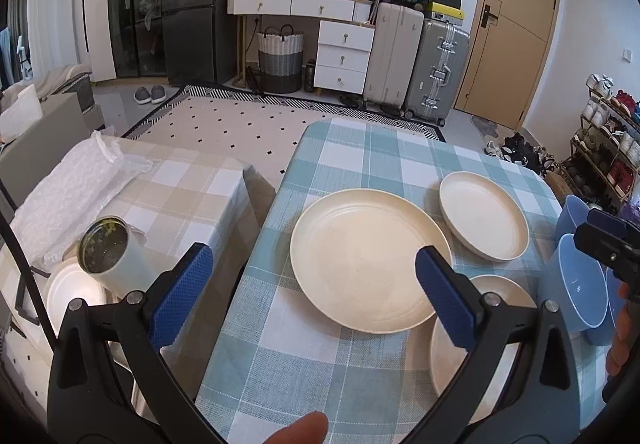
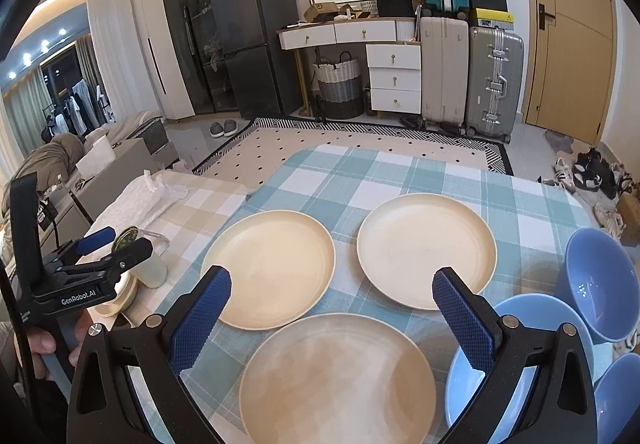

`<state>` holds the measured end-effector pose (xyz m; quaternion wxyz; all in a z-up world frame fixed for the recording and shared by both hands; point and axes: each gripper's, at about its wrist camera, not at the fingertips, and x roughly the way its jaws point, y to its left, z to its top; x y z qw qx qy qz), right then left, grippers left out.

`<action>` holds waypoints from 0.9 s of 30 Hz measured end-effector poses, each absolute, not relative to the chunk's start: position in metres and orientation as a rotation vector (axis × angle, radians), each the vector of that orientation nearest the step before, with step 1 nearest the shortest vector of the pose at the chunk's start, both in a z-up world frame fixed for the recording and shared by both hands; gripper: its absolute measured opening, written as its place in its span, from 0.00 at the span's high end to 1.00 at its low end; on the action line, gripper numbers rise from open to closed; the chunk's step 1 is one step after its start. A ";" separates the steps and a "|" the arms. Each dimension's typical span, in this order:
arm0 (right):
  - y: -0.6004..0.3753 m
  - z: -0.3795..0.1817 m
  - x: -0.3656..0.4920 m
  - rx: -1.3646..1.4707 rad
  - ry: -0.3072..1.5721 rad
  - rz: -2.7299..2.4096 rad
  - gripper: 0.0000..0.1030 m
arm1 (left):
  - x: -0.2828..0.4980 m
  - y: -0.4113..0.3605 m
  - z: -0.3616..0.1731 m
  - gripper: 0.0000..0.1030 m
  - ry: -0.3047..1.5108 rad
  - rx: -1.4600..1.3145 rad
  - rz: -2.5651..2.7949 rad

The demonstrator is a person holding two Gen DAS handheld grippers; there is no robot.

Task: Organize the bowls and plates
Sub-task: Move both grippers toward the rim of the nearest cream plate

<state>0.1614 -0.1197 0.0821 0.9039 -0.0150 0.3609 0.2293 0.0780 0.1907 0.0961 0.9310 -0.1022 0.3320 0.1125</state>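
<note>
Three cream plates lie apart on the blue checked table (image 2: 360, 179): one on the left (image 2: 272, 268), one on the right (image 2: 426, 250), one nearest me (image 2: 336, 380). Three blue bowls stand at the table's right edge: a tilted one (image 2: 600, 284), one (image 2: 528, 320) beneath my right fingertip, one at the corner (image 2: 618, 396). My right gripper (image 2: 332, 318) is open over the near plate, holding nothing. My left gripper (image 1: 314, 294) is open above the left plate (image 1: 368, 264), also holding nothing. The far plate (image 1: 484, 213) and the bowls (image 1: 580, 284) lie to its right.
A lower beige checked table (image 1: 180, 195) adjoins on the left, carrying bubble wrap (image 1: 72, 191), a white canister with a dark lid (image 1: 108, 252) and a white dish (image 1: 72, 296). A gap (image 1: 260, 211) separates the tables. Carpet, suitcases and a shoe rack lie beyond.
</note>
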 end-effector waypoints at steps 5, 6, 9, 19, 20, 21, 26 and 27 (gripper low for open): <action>-0.115 0.070 0.172 -0.037 0.759 0.486 0.00 | 0.098 0.193 0.080 0.02 0.710 -0.201 0.230; -0.114 0.068 0.175 -0.036 0.760 0.490 0.00 | 0.101 0.193 0.078 0.02 0.711 -0.199 0.229; -0.110 0.063 0.182 -0.042 0.766 0.489 0.00 | 0.111 0.197 0.073 0.02 0.719 -0.195 0.236; -0.097 0.032 0.212 -0.051 0.833 0.487 0.00 | 0.137 0.209 0.053 0.02 0.745 -0.187 0.239; -0.096 0.030 0.214 -0.052 0.837 0.485 0.00 | 0.140 0.211 0.050 0.02 0.751 -0.192 0.241; -0.094 0.026 0.218 -0.050 0.846 0.487 0.00 | 0.143 0.214 0.046 0.02 0.753 -0.200 0.246; -0.085 0.013 0.229 -0.065 0.873 0.492 0.00 | 0.155 0.223 0.030 0.02 0.779 -0.210 0.256; -0.082 0.009 0.232 -0.069 0.878 0.492 0.00 | 0.159 0.224 0.026 0.02 0.786 -0.210 0.258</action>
